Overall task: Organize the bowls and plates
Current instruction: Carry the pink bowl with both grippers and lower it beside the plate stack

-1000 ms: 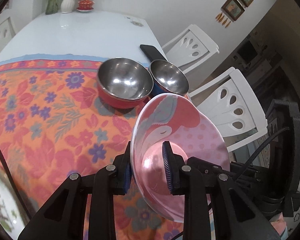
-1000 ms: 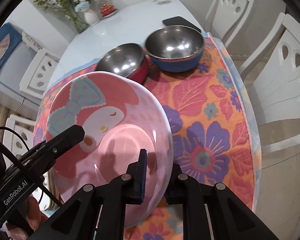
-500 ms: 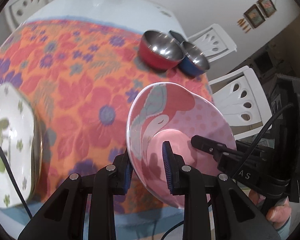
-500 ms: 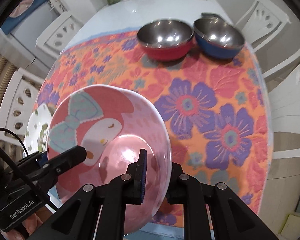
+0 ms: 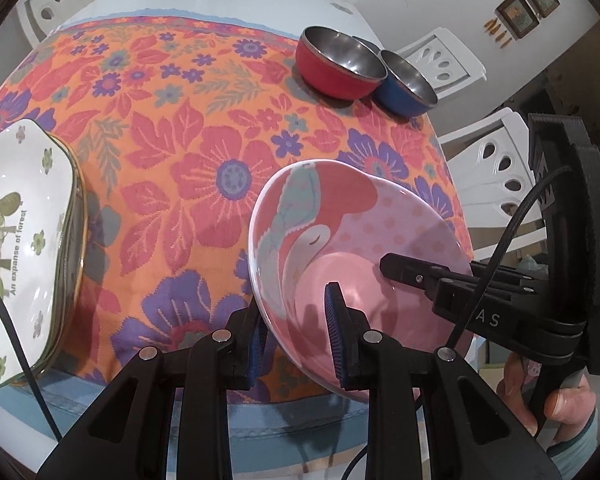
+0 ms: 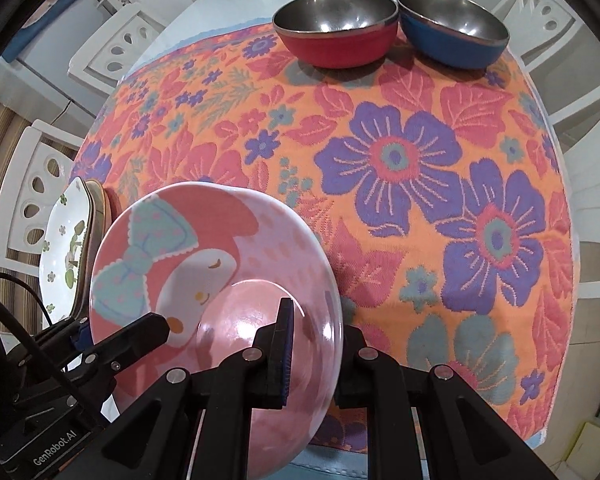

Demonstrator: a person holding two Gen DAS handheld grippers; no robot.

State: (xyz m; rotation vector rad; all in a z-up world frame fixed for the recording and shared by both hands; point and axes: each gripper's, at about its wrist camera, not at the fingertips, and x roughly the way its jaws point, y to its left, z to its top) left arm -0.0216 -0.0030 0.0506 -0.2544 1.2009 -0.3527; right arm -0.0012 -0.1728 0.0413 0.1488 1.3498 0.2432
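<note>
Both grippers are clamping one pink cartoon-rabbit bowl [image 6: 220, 272] by opposite rims: left gripper [image 5: 296, 328], right gripper [image 6: 312, 348]. It is hanging tilted over the floral tablecloth's [image 6: 400, 152] near edge.

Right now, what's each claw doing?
Left claw: shut on the pink bowl, gripping its rim.
Right claw: shut on the opposite rim of the same bowl.

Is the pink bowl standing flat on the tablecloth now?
No, the pink bowl is tilted and held above the tablecloth by both the left gripper and the right gripper.
</note>
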